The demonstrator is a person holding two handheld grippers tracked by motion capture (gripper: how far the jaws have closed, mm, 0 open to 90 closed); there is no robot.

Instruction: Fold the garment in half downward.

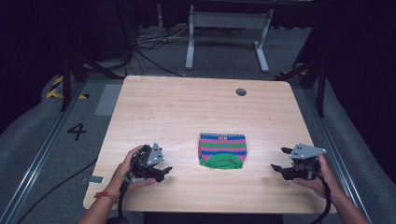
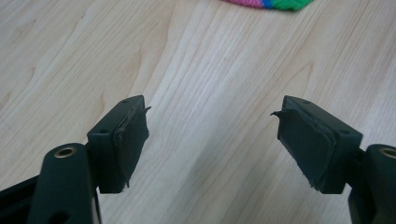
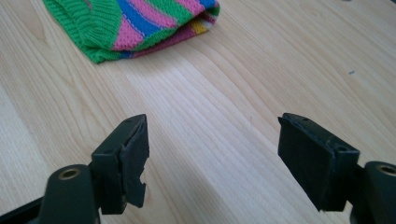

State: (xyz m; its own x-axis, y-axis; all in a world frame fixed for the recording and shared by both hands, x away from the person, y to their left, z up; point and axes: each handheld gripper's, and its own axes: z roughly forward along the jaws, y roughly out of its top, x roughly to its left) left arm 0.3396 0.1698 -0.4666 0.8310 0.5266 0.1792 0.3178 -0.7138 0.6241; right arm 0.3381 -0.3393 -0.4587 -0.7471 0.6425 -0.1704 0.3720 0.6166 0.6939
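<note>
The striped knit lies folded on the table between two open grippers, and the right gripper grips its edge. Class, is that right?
Not quite: the right gripper holds nothing. The right gripper view shows bare table between its open jaws, apart from the knit. The rest stands.

table: i am working at a pale wooden table (image 1: 187, 107) with rounded corners | hole: a small round hole (image 1: 241, 92) is sitting near its far edge | on it: a folded striped knit garment (image 1: 222, 150) is lying flat toward my side

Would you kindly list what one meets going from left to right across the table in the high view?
Left gripper → striped knit cloth → right gripper, all on the wooden table.
</note>
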